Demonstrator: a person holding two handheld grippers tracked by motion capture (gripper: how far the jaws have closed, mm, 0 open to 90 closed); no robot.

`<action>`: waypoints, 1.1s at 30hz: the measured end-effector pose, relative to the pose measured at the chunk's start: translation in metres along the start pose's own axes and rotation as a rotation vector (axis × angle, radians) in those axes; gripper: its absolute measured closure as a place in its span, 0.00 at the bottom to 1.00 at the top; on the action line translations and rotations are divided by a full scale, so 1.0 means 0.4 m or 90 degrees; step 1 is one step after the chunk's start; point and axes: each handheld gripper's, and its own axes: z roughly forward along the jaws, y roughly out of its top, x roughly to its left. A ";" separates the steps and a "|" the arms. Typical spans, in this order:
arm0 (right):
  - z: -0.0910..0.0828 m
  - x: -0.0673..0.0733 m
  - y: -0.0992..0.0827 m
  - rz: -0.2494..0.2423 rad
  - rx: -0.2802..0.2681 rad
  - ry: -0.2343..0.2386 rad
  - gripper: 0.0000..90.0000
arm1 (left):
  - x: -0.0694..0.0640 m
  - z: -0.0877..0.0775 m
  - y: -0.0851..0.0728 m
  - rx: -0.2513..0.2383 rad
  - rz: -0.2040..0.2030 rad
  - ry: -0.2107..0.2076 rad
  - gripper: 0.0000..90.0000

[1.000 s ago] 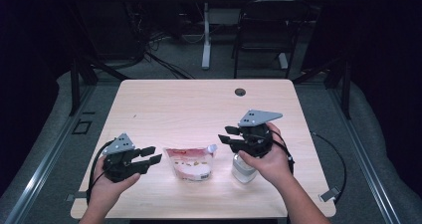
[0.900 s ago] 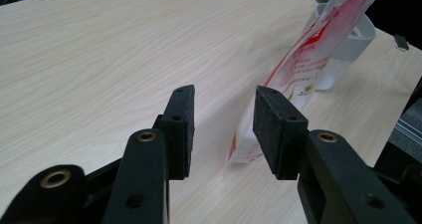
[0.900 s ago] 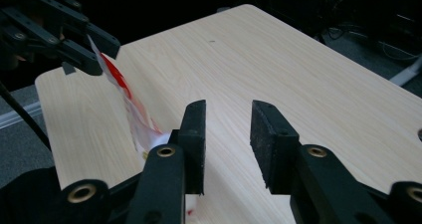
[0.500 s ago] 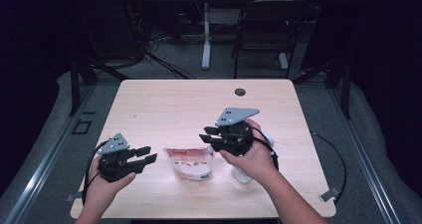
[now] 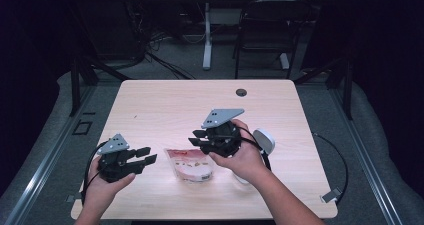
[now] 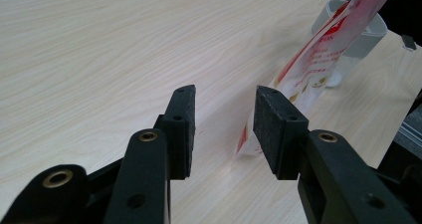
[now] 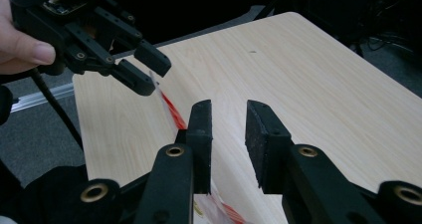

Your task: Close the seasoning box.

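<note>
A red and white plastic pouch (image 5: 192,167) lies near the table's front edge, between the two grippers. My left gripper (image 5: 148,155) is held just left of it, open, and in the left gripper view (image 6: 224,97) nothing is between the jaws, with the pouch (image 6: 318,55) off to the right. My right gripper (image 5: 195,137) hovers above the pouch's far side and points left. Its jaws (image 7: 226,109) have just been closing but stand apart with only bare table between them. The pouch's red edge (image 7: 169,107) shows beside the left jaw.
A white round lid (image 5: 263,140) lies right of the right hand, and a pale container (image 6: 366,32) stands behind the pouch. The light wooden table (image 5: 170,105) has a cable hole (image 5: 241,92) at its back. A chair (image 5: 260,30) stands beyond it.
The right gripper has moved left across the table to above the pouch, and its jaws have narrowed. The white lid has come into view. The left gripper has stayed put.
</note>
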 end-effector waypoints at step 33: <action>0.090 0.051 0.018 -0.031 0.049 0.059 0.80 | 0.006 0.001 -0.004 -0.006 -0.005 0.000 0.67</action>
